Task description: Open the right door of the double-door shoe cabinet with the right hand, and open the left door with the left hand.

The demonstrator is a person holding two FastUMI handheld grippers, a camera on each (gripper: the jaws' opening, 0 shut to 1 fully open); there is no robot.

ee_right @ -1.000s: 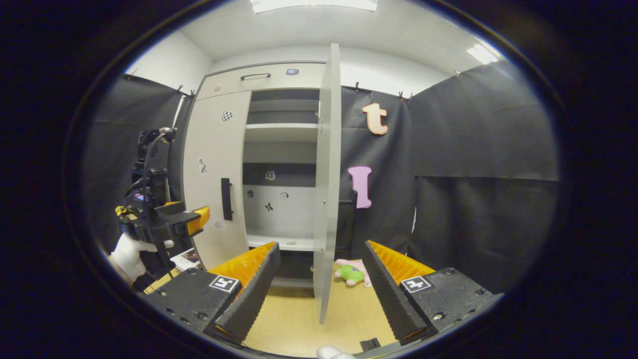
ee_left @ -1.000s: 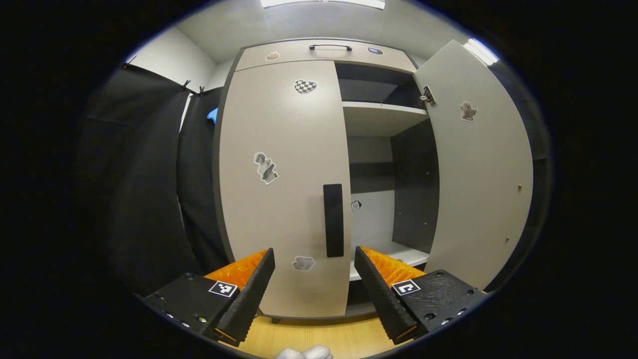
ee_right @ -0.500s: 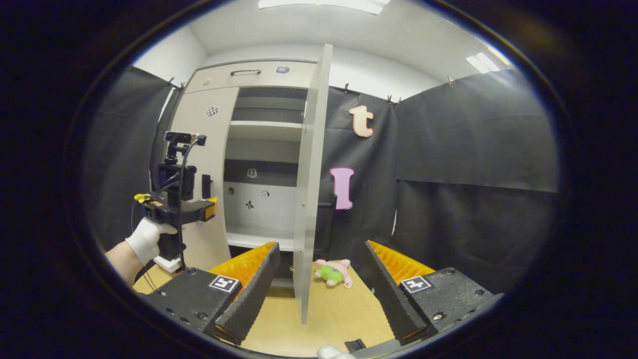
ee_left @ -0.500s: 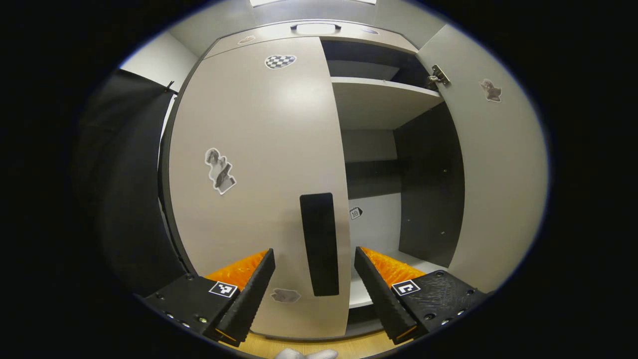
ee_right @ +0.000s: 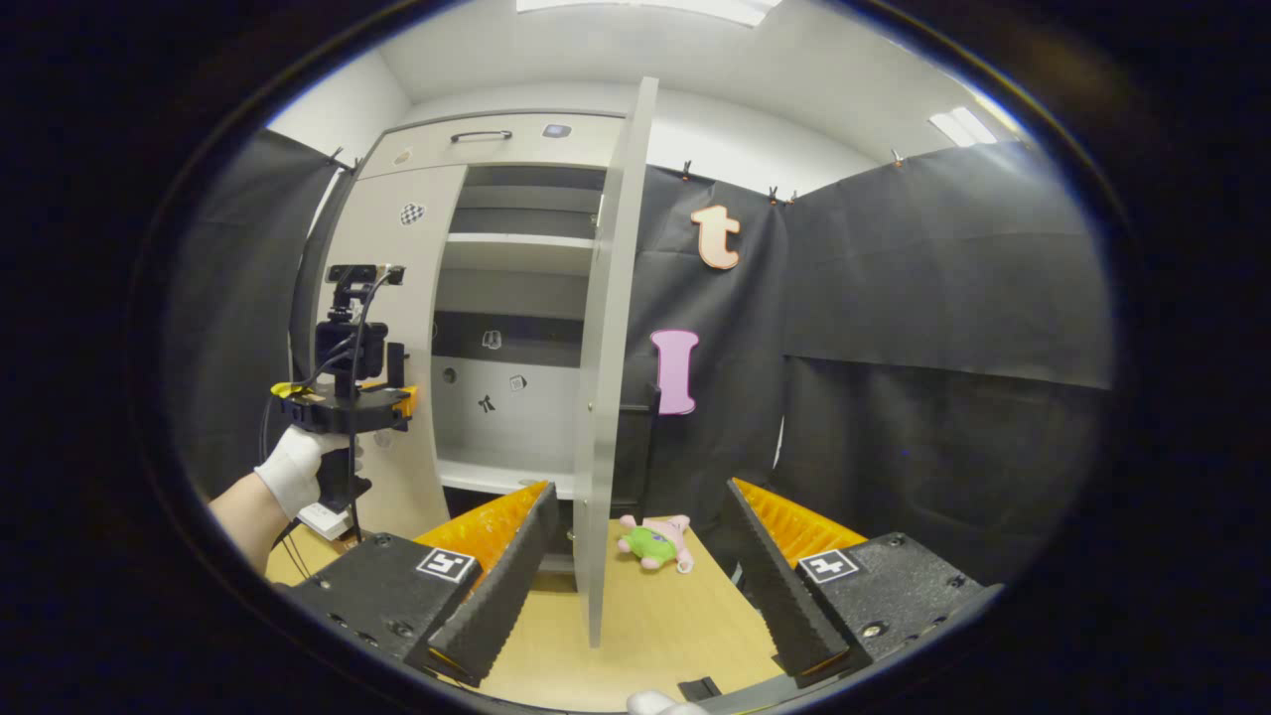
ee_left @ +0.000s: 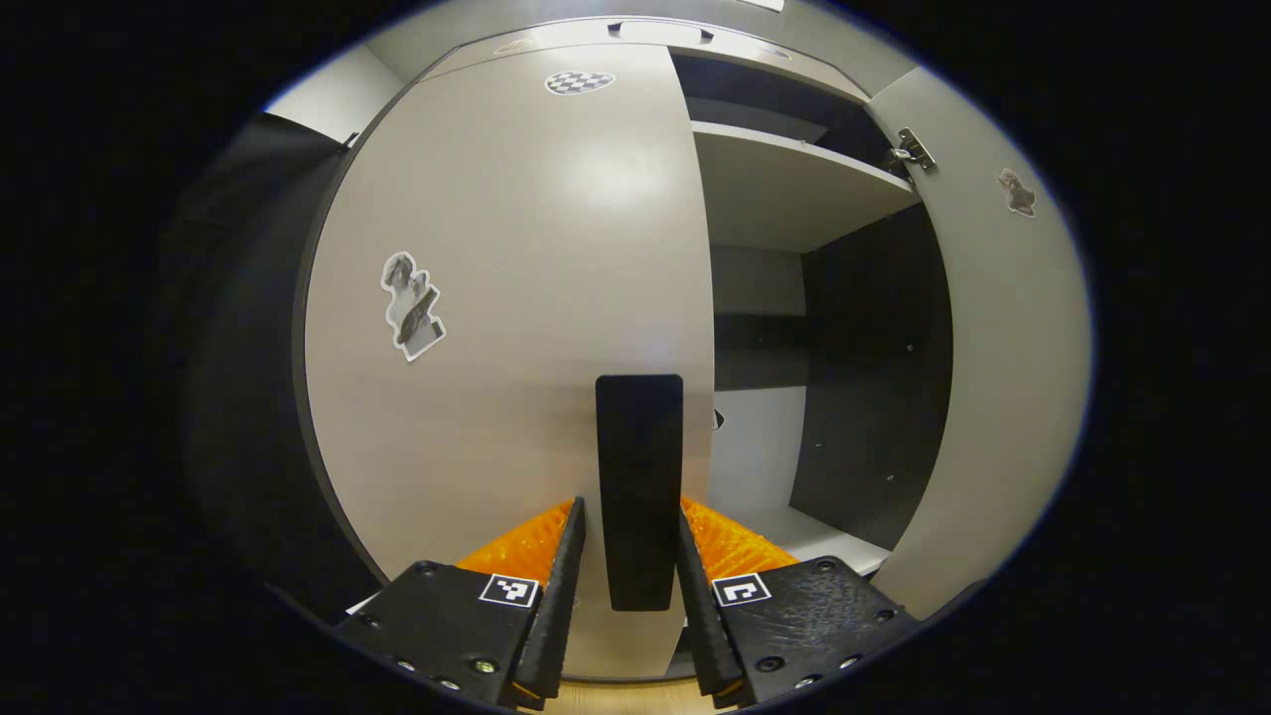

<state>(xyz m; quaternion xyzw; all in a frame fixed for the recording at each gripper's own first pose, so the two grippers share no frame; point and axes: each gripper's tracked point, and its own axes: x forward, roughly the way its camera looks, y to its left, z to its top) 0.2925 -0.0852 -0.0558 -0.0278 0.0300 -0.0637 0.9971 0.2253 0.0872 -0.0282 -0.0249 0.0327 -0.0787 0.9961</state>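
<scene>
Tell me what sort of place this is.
Most likely a staged recording booth rather than a home: black cloth walls clipped up around a pale double-door shoe cabinet, a bare wooden floor with a plush toy, and ceiling panel lights.

Left gripper view close on cabinet (ee_left: 516, 298); right gripper view farther, facing same cabinet.

The left door (ee_left: 516, 298) is light grey-beige with a black handle (ee_left: 640, 487). Near its top is a black-and-white checked sticker (ee_left: 579, 81). The right door (ee_right: 603, 348) is pale grey. A green and pink soft toy (ee_right: 653, 541) lies on the light wood floor (ee_right: 655, 626).
</scene>
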